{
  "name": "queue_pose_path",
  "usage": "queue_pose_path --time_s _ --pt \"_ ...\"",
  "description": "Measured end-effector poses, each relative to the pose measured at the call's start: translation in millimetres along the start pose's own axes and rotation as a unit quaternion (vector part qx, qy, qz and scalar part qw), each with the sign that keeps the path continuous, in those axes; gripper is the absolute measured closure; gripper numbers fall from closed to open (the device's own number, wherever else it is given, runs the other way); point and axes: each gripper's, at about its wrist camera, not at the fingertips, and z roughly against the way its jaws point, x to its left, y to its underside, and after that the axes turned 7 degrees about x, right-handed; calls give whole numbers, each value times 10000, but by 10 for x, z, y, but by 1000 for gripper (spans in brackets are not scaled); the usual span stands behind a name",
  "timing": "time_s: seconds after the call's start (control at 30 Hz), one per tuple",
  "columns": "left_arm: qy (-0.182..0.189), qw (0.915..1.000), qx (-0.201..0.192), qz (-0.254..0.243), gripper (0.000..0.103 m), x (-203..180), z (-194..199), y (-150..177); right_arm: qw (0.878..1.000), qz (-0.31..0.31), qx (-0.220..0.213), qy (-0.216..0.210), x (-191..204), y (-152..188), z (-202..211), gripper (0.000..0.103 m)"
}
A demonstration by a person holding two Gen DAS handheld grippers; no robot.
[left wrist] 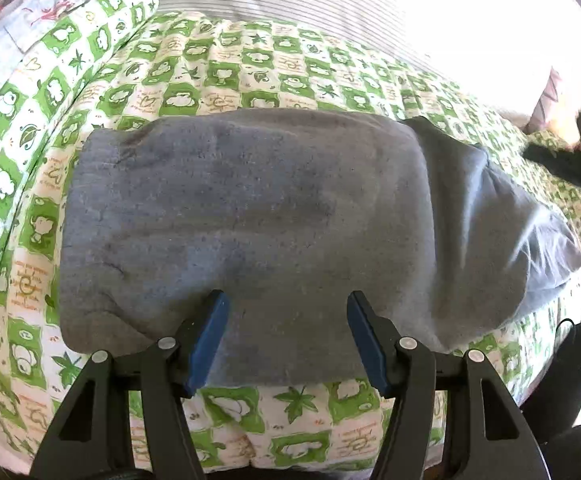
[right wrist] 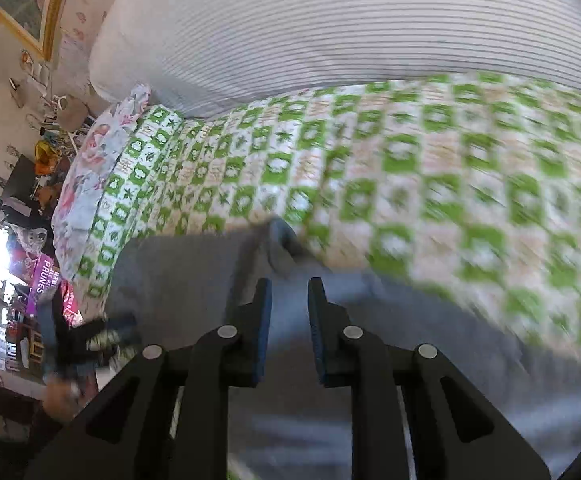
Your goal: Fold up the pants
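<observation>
1. Bed (left wrist: 226, 64): green-and-white checked quilt, striped bedding behind it, floral pillow (right wrist: 90, 168) at one end.
2. Grey pants (left wrist: 250, 216): lying flat on the quilt, folded over into a thick rectangle. One layer sticks out past the fold on the right, towards the right hand-held gripper. Looks like one fold is in and the bundle is not yet compact.
3. Left hand-held gripper (left wrist: 288, 336): jaws spread wide, nothing between them, hanging over the near edge of the pants.
4. Right hand-held gripper (right wrist: 289, 328): jaws narrow but parted, no cloth pinched; blurred grey fabric below and ahead.
5. Step in hand, my read: re-grip for the next fold.
6. To do it well: pinch all layers at the loose right end, both corners, not just the top ply. Lift low, carry over to the left edge, line the edges up, release only once flat.
</observation>
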Motion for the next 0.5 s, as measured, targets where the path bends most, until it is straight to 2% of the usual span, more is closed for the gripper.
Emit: queue_pose_path --time_s 0.1,0.17,0.27,0.37,0.5 --pt "-80 9987 8 -501 41 -289 5 -29 9997 -116 50 220 -173 348 292 83" --pt "26 9957 -11 -930 41 -546 21 -82 9984 -116 82 542 -230 550 431 83" --pt "324 9849 1 -1699 41 -1098 -29 -115 9957 -109 120 913 -341 803 628 83" --pt "448 9661 21 -2543 41 -1641 -74 -78 9898 -104 189 1410 -563 1085 892 83" --pt "355 9326 60 -3592 41 -2237 -192 -1 9878 -91 357 1513 -740 1351 1069 83"
